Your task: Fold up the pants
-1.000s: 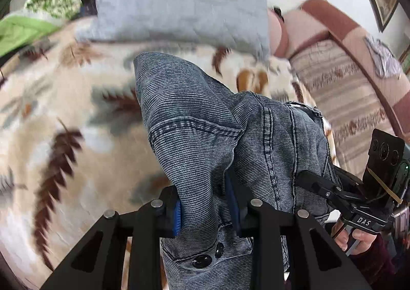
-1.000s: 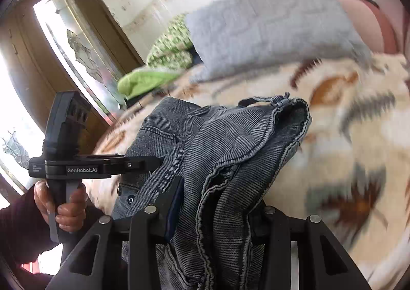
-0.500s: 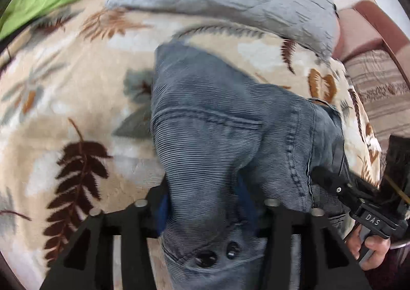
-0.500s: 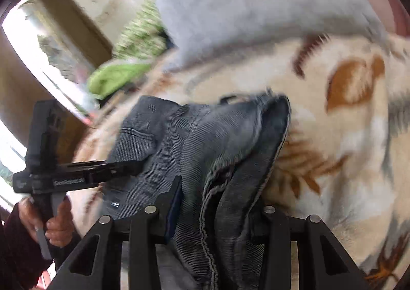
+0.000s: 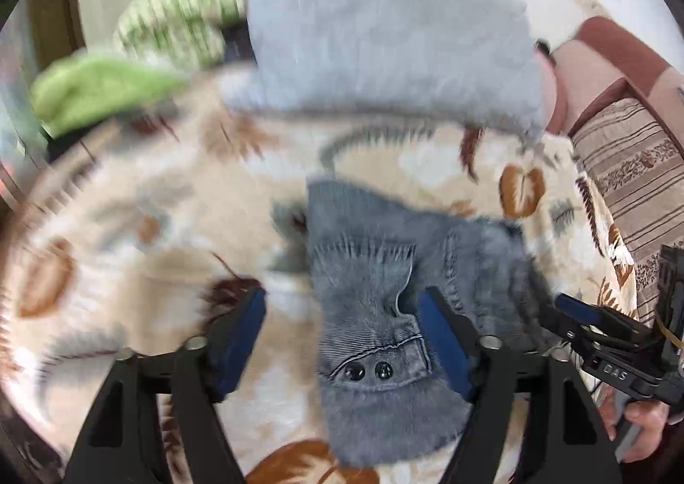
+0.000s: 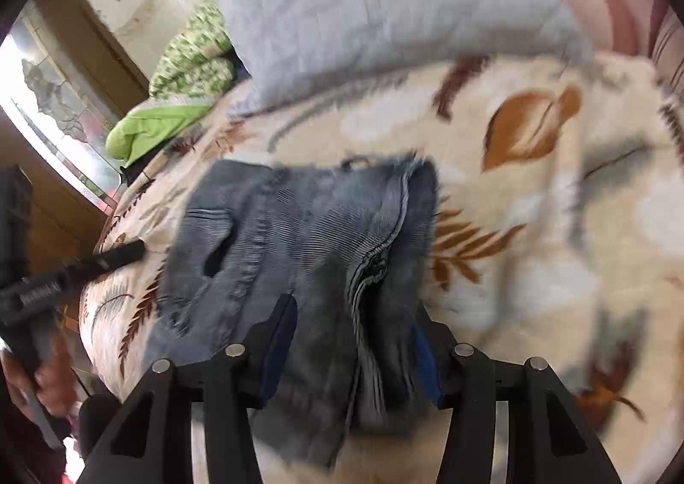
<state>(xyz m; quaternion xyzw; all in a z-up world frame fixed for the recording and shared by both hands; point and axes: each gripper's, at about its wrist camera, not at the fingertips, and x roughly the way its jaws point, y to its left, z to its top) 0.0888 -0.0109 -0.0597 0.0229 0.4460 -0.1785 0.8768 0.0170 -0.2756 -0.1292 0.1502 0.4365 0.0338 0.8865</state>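
The grey-blue denim pants [image 5: 384, 313] lie folded in a compact bundle on the leaf-print blanket [image 5: 149, 253]. In the left wrist view my left gripper [image 5: 342, 330] is open, its blue pads wide apart over the bundle's left edge near two dark buttons [image 5: 367, 370]. In the right wrist view the pants [image 6: 299, 236] lie flat and my right gripper [image 6: 350, 338] is open, its pads either side of the folded right edge. Each gripper shows in the other's view: the right one [image 5: 598, 321], the left one [image 6: 115, 255].
A grey pillow [image 5: 384, 39] lies at the head of the bed, with a green bedding pile [image 5: 137, 56] to its left. A striped brown sofa [image 5: 632, 167] stands at the right. A window and wooden frame [image 6: 55, 120] are at the left.
Both grippers have opened and let go of the pants. The bundle has dropped onto the blanket. Both grippers have pulled back a little.
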